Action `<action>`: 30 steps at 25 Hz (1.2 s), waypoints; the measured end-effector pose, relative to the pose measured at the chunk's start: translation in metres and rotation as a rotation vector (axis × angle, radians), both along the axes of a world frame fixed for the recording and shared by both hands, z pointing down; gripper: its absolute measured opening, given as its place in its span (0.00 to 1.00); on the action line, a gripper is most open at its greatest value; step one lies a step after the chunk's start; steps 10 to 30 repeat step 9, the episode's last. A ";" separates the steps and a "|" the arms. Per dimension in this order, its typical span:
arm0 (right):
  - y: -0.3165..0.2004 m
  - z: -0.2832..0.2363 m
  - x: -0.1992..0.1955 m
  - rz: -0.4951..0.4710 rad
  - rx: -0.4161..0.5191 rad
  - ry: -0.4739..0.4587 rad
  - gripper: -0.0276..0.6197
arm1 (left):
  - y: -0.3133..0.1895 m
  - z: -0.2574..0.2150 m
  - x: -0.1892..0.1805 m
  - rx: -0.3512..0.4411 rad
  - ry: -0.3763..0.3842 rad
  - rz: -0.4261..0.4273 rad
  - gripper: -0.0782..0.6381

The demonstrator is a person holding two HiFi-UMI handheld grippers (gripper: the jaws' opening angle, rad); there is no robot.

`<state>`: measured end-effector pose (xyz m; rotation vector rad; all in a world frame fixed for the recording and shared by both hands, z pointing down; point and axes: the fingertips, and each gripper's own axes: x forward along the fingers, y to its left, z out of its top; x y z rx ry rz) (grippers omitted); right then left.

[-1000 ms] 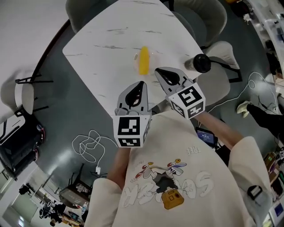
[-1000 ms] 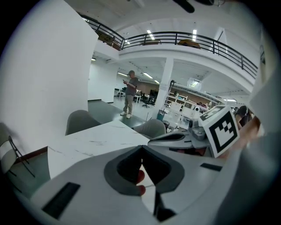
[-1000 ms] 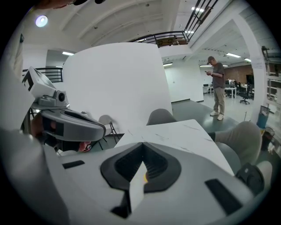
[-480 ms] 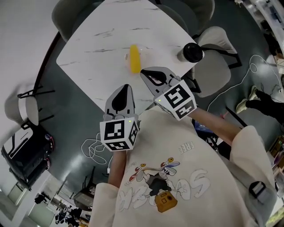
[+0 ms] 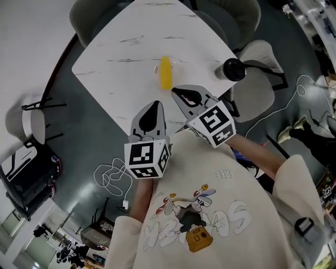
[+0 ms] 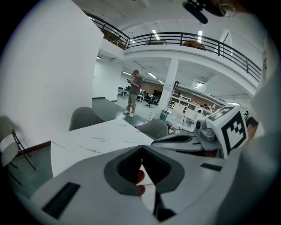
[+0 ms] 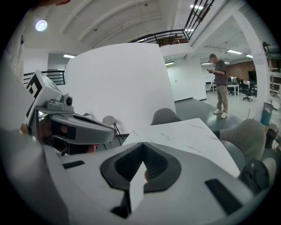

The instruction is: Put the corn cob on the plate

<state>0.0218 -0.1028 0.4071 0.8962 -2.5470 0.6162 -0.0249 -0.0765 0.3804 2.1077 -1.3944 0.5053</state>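
Observation:
A yellow corn cob (image 5: 166, 72) lies near the middle of the white marble table (image 5: 121, 58), on what looks like a clear glass plate (image 5: 157, 68) that barely shows. My left gripper (image 5: 156, 104) hovers over the table's near edge, short of the cob, shut with nothing in it. My right gripper (image 5: 176, 92) is beside it, a little closer to the cob, also shut and empty. In the left gripper view the jaws (image 6: 142, 147) meet at the tip; the right gripper view (image 7: 143, 143) shows the same. The jaws hide the cob in both gripper views.
A black round-topped cup (image 5: 232, 69) stands at the table's right corner. Grey chairs (image 5: 94, 10) (image 5: 260, 84) ring the table. A white cable (image 5: 110, 176) and a black case (image 5: 26, 168) lie on the floor at the left. A person (image 6: 133, 92) stands far off.
The head view has swung slightly. Both grippers stay shut near the table's near edge, and the cob has not moved on the table.

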 end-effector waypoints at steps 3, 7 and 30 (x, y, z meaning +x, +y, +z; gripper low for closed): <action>0.000 -0.001 -0.002 -0.005 0.002 0.001 0.05 | -0.001 0.000 -0.002 0.000 0.007 -0.007 0.12; 0.001 -0.003 -0.004 -0.002 0.000 -0.001 0.05 | 0.001 -0.001 -0.005 -0.005 0.008 -0.010 0.12; 0.003 -0.005 -0.004 0.002 -0.003 -0.001 0.05 | 0.003 -0.001 -0.006 -0.011 0.010 -0.011 0.12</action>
